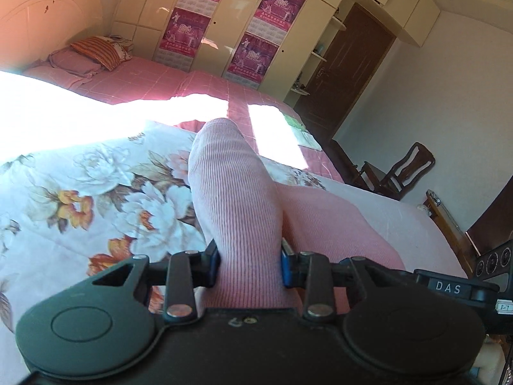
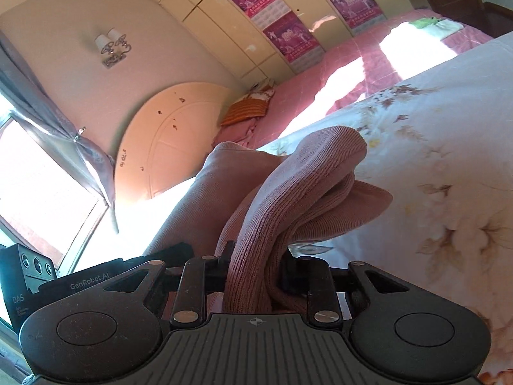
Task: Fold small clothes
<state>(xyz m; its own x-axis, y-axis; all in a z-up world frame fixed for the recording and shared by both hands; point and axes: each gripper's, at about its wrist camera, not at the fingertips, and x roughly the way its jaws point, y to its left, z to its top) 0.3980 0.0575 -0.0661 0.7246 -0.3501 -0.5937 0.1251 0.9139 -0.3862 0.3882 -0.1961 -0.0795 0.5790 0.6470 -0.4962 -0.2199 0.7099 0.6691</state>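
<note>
Nearest the lens, the left tongs (image 1: 250,266) are clenched on a ribbed band of the pink garment (image 1: 231,192), which rises between the blue pads (image 1: 286,269) and folds forward. The right tongs (image 2: 253,272) likewise grip a bunched edge of the same pink garment (image 2: 288,199), lifted clear of the floral quilt (image 2: 433,160). Beyond the garment the floral quilt (image 1: 80,186) lies open and unobstructed up to its far edge, where the pink bedspread (image 1: 154,80) begins. Farther still stand the pillows (image 1: 102,51), the headboard (image 2: 173,141) and the wardrobe (image 1: 224,22).
</note>
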